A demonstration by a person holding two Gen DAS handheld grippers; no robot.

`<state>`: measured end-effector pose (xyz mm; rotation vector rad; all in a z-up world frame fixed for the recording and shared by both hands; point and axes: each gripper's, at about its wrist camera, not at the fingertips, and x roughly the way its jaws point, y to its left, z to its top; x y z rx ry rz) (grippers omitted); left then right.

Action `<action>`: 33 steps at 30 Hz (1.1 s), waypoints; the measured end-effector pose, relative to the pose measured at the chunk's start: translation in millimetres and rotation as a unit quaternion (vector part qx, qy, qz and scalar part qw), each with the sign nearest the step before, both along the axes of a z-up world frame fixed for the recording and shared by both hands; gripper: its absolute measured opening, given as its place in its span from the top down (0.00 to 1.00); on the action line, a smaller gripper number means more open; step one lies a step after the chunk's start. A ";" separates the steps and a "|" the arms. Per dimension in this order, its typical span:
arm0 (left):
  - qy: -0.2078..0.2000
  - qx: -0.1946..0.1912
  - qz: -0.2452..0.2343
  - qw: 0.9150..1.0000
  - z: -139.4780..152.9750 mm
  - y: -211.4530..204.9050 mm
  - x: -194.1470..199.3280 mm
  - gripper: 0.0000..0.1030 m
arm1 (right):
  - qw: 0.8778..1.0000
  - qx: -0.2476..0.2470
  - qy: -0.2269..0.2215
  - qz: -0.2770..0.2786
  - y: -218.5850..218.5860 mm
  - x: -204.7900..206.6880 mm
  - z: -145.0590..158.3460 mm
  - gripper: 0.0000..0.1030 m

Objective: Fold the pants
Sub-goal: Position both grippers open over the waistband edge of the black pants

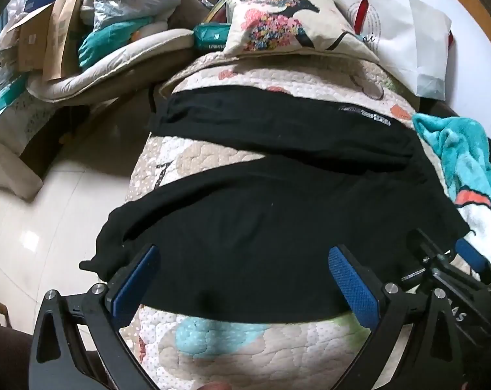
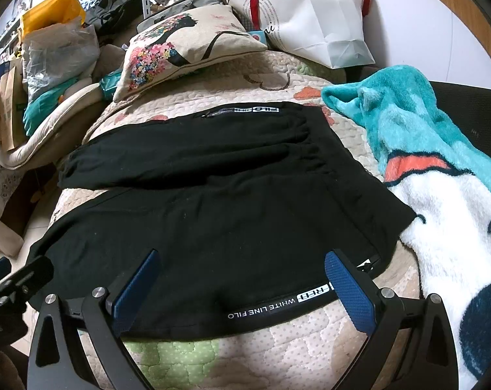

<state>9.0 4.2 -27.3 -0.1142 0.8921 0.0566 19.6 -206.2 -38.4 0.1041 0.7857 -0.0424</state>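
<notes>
Black pants (image 1: 261, 214) lie spread on a quilted bedspread (image 1: 245, 351), legs running left, waistband to the right; they also show in the right wrist view (image 2: 213, 214). The near leg's edge carries a white-lettered strip (image 2: 278, 304). The far leg lies separately behind. My left gripper (image 1: 242, 273) is open and empty above the near leg's front edge. My right gripper (image 2: 242, 276) is open and empty above the near edge by the lettered strip. The right gripper shows at the lower right of the left wrist view (image 1: 446, 260).
A flower-print pillow (image 2: 180, 48) and a white paper bag (image 2: 320, 13) lie at the bed's far end. A teal and white fleece blanket (image 2: 434, 162) lies right of the pants. Boxes, bags and a cushion (image 1: 83, 52) pile up on the left beside the tiled floor (image 1: 50, 211).
</notes>
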 end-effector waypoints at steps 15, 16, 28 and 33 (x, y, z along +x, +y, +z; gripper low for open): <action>0.038 0.001 -0.001 0.999 -14.7 -4.4 9.7 0.00 | 1.000 0.002 0.003 0.000 2.4 -1.6 -4.3 0.00; 0.041 -0.001 0.000 0.999 -15.7 -4.1 10.4 0.00 | 1.000 0.002 0.004 0.001 3.0 -1.7 -4.6 0.00; 0.091 0.027 -0.002 0.996 -54.4 -14.0 21.8 0.00 | 1.000 0.003 0.017 0.006 5.8 -1.8 -8.4 0.00; 0.072 0.034 -0.005 0.997 -57.8 -14.3 15.1 0.00 | 1.000 0.005 0.016 0.007 6.6 -2.0 -7.5 0.00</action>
